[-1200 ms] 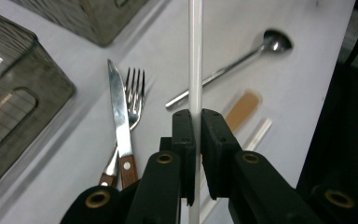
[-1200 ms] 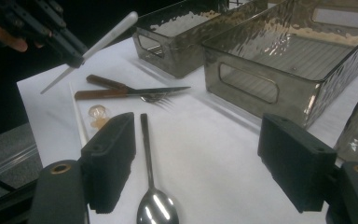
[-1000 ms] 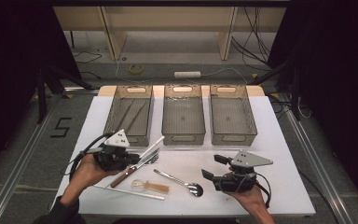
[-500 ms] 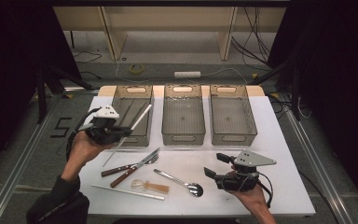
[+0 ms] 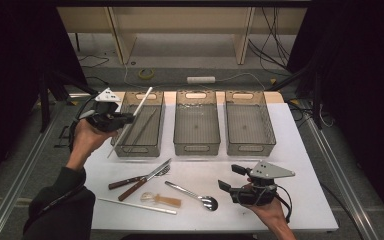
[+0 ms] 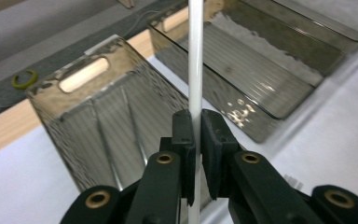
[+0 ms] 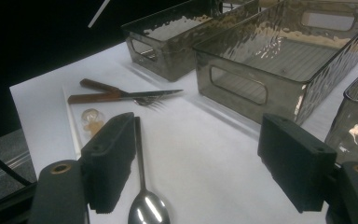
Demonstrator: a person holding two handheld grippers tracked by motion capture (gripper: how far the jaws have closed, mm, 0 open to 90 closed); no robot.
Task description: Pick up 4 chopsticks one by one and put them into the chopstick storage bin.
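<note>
Three bins stand side by side at the back of the surface; before them lie a knife, fork and spoon.

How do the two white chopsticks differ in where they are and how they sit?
One white chopstick is clamped in the left gripper and hangs tilted over the left bin; the other chopstick lies flat and free on the table near its front edge. The held one points toward the bins, while the lying one runs roughly along that edge. Both look thin, straight and white.
</note>
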